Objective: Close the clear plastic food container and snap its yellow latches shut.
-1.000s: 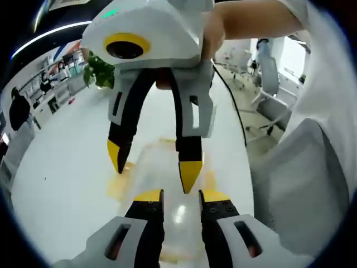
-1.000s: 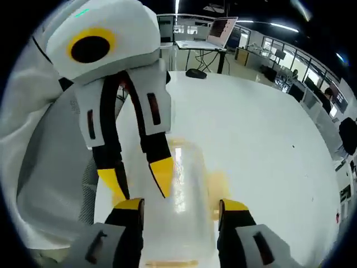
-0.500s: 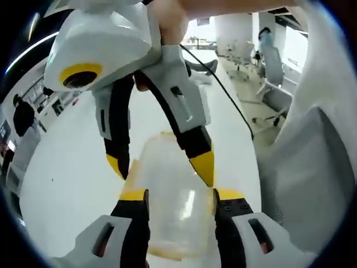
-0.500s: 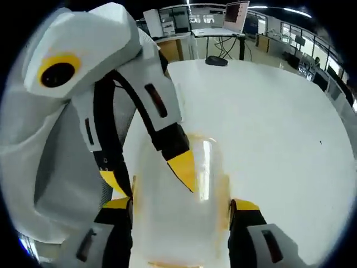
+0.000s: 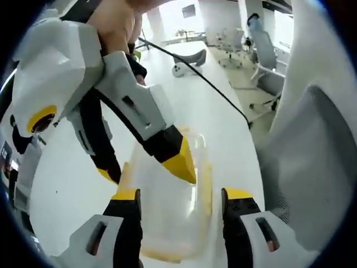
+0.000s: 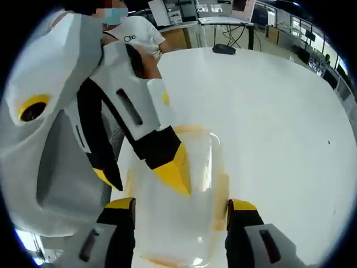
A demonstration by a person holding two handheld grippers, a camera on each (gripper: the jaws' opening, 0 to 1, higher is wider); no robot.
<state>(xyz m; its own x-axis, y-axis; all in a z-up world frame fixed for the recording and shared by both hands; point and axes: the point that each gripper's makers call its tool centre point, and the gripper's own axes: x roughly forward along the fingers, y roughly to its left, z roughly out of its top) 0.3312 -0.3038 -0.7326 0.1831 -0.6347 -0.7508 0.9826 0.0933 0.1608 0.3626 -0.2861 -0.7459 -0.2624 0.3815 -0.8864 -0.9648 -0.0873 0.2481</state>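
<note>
The clear plastic container with yellow trim lies on the white table, lid down. In the left gripper view my left gripper is open, one jaw on each side of the container's near end. The right gripper reaches in from the upper left, one yellow fingertip over the lid. From the right gripper view, my right gripper is open and straddles the container. The left gripper comes in opposite it. A yellow latch strip runs along one side. Whether any jaw touches the container is unclear.
A black cable crosses the table toward its edge, with office chairs beyond. A dark mouse lies at the table's far end. The person's white clothing is close beside the container.
Both grippers' own jaws have spread wider and now straddle the container. The two grippers have tilted and come closer together over the lid.
</note>
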